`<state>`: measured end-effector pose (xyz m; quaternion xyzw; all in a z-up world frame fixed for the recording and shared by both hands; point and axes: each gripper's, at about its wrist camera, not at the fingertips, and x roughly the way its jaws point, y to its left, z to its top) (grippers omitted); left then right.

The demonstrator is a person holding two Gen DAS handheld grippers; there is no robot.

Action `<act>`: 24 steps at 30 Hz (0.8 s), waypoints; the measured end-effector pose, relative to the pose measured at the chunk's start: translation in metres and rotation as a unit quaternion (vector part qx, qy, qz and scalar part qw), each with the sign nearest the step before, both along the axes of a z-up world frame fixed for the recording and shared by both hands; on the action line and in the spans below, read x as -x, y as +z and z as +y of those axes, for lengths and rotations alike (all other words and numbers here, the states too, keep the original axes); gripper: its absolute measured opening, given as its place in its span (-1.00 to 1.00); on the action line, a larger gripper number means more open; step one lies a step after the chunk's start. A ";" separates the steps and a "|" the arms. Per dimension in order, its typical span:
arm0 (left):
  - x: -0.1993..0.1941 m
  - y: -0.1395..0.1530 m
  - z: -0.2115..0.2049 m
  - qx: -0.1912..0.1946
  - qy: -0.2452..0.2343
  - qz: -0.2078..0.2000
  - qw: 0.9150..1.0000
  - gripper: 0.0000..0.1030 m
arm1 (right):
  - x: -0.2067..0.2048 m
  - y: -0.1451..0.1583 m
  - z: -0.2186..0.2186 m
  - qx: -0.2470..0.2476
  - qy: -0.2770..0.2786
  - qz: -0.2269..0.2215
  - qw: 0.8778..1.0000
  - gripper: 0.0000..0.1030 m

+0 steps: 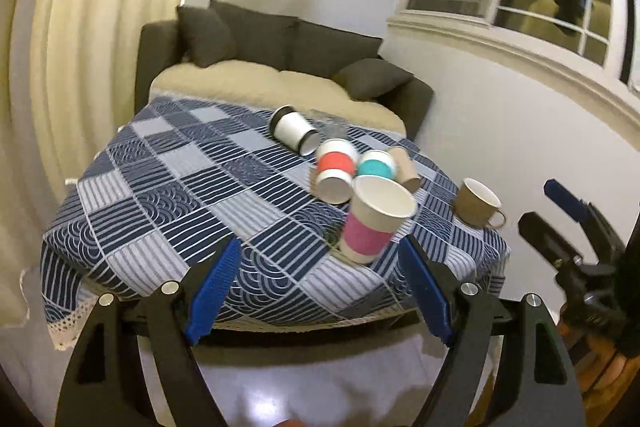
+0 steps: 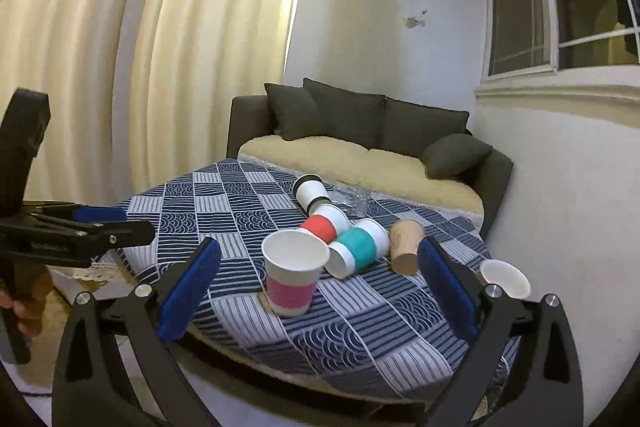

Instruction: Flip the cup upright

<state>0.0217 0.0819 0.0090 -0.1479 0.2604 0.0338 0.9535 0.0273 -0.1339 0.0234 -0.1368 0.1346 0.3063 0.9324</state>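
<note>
Standing upright on the near part of the table (image 2: 224, 195), the pink cup (image 2: 292, 273) has its open mouth up and its white inside showing; in your left view it looks tilted, which may be only the lens. Nothing grips it. Behind it lie four cups on their sides, close together: the red cup (image 2: 326, 223) and the teal cup (image 2: 356, 247) touch or nearly touch, the black-rimmed cup (image 2: 310, 193) sits farther back near the table's far edge, and the brown cup (image 2: 405, 245) lies just right of the teal one with its mouth toward you. A tan mug (image 1: 478, 203) stands upright well to the right, near the table's edge, handle to the near right. Some clear plastic (image 2: 352, 199) lies crumpled beside the black-rimmed cup.

Your left gripper (image 1: 320, 287) hangs off the near edge with its blue pads spread wide, holding nothing; the pink cup sits beyond its right finger. Your right gripper (image 2: 320, 279) is also spread wide and empty, and the pink cup shows between its fingers but farther out, not touched by either pad. Each gripper shows at the edge of the other's view.

Past the checked blue cloth stands a dark sofa (image 2: 400, 131) with cushions, pale curtains (image 2: 120, 67) to the left and a window (image 2: 560, 7) on the right wall.
</note>
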 end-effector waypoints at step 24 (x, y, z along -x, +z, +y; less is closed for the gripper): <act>0.035 0.013 -0.086 -0.110 -0.036 0.018 0.993 0.54 | 0.040 -0.012 -0.078 -0.038 0.011 0.029 0.999 0.89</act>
